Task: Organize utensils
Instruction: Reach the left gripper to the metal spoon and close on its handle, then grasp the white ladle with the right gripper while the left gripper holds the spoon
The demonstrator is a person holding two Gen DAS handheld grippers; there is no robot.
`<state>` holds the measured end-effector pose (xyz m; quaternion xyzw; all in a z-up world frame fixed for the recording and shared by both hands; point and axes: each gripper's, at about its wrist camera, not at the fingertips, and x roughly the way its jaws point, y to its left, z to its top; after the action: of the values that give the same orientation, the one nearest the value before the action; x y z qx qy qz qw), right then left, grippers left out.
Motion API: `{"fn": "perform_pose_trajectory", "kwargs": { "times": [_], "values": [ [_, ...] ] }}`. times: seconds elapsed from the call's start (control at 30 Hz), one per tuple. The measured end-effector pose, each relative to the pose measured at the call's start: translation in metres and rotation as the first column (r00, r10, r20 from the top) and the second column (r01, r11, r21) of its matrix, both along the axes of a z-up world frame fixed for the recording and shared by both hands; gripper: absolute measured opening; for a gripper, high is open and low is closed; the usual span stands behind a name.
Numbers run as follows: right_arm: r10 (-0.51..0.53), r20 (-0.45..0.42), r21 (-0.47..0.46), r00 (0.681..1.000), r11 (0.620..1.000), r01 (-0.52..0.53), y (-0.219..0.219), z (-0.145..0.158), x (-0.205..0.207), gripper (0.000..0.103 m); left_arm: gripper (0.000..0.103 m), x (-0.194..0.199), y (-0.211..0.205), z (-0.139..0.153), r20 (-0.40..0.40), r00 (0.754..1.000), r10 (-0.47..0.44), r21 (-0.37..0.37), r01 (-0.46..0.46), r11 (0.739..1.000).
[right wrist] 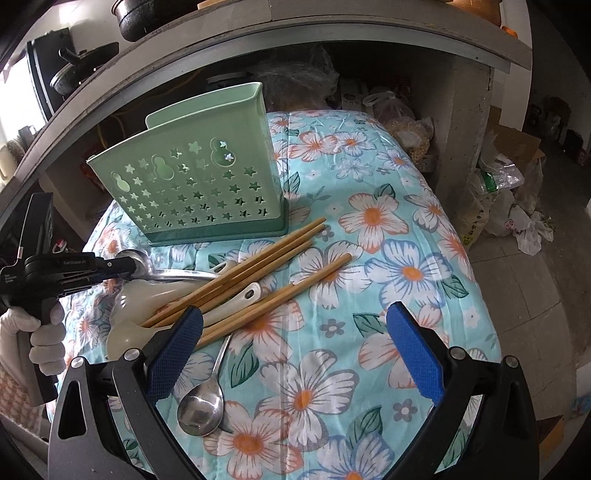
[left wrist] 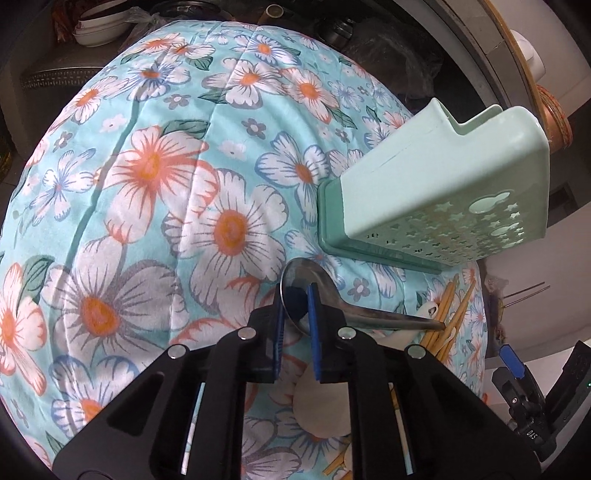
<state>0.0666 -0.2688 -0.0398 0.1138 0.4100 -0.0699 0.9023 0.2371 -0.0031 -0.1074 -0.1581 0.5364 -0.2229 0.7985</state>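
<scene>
My left gripper [left wrist: 295,306] is shut on the bowl of a metal spoon [left wrist: 388,314], whose handle points right toward the wooden chopsticks [left wrist: 450,314]. The right wrist view shows that left gripper [right wrist: 125,267] held by a gloved hand [right wrist: 40,332], pinching the metal spoon [right wrist: 184,274] at the pile's left end. A mint-green perforated utensil holder [right wrist: 195,184] stands upright just behind the pile; the utensil holder [left wrist: 443,184] is to the spoon's upper right. My right gripper [right wrist: 295,343] is open over the cloth, its left finger [right wrist: 177,350] above several chopsticks [right wrist: 258,266], white ceramic spoons [right wrist: 155,295] and a second metal spoon [right wrist: 201,406].
A floral cloth [right wrist: 388,240] covers the table, which drops off at the right edge toward plastic bags [right wrist: 509,206] on the floor. A concrete shelf [right wrist: 332,33] with dark pots overhangs the back. Bowls [left wrist: 99,29] sit beyond the cloth's far side.
</scene>
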Motion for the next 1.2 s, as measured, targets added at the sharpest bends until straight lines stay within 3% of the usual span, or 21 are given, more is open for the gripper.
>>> {"fn": "perform_pose_trajectory", "kwargs": {
  "times": [0.4,0.5,0.57,0.73,1.1,1.2],
  "values": [
    [0.16,0.052,-0.019,0.986,0.987,-0.159,0.037,0.016,-0.006,0.093,0.007,-0.014,0.022,0.008,0.044,0.998,0.038,-0.042,-0.036,0.998],
    [0.206,0.044,-0.08,0.977,0.976,-0.202,0.047,0.014,-0.002,0.087,0.007,-0.02,0.026,0.009,0.058,0.997,0.053,-0.039,-0.051,0.998],
    [0.246,0.007,-0.116,0.969,0.963,-0.243,0.054,0.007,0.004,0.075,0.007,-0.022,0.026,0.009,0.069,0.996,0.061,-0.035,-0.058,0.998],
    [0.357,-0.078,-0.227,0.931,0.903,-0.365,0.081,-0.01,0.012,0.059,0.008,-0.025,0.023,0.009,0.099,0.993,0.069,-0.02,-0.068,0.997],
    [0.49,-0.196,-0.478,0.85,0.708,-0.519,0.133,-0.034,0.011,0.056,0.008,-0.027,0.024,0.007,0.104,0.992,0.075,-0.024,-0.073,0.997],
    [0.507,-0.199,-0.474,0.839,0.699,-0.535,0.137,-0.031,0.009,0.055,0.008,-0.027,0.024,0.007,0.103,0.992,0.076,-0.024,-0.074,0.997]
  ]
}}
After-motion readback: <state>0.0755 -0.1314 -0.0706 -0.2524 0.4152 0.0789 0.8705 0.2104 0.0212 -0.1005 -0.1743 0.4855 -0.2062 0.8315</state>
